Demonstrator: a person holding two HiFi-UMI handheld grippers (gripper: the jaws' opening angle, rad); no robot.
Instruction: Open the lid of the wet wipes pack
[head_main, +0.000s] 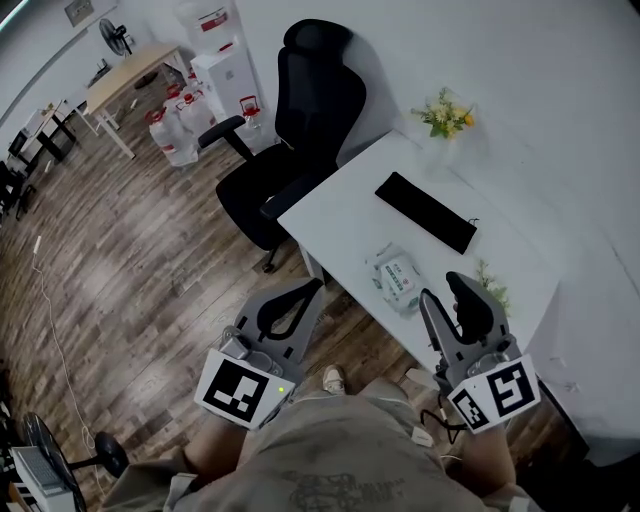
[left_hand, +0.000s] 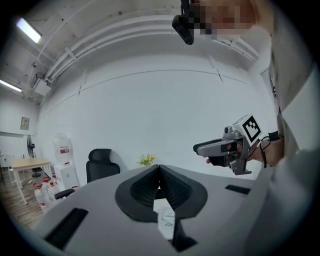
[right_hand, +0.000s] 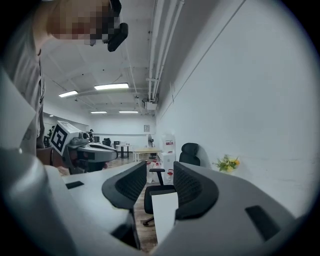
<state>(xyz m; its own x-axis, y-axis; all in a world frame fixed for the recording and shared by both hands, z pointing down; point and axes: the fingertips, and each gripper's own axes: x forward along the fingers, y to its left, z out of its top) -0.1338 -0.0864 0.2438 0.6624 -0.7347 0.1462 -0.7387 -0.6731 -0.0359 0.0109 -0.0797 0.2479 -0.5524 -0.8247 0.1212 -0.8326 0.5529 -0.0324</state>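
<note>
The wet wipes pack (head_main: 397, 278), white with green print, lies flat on the white table (head_main: 350, 205) near its front edge, lid closed. In the left gripper view a bit of the pack (left_hand: 166, 220) shows below the jaws. My left gripper (head_main: 316, 289) hangs over the floor just left of the table's corner, shut with its tips touching and nothing between them (left_hand: 159, 167). Just right of the pack my right gripper (head_main: 450, 292) hovers at the table's near edge, open and empty (right_hand: 160, 166). Neither gripper touches the pack.
A black keyboard (head_main: 425, 211) lies behind the pack and a vase of yellow flowers (head_main: 445, 115) stands at the table's far end. A small green plant (head_main: 491, 287) is by the right gripper. A black office chair (head_main: 300, 130) stands left of the table on the wooden floor.
</note>
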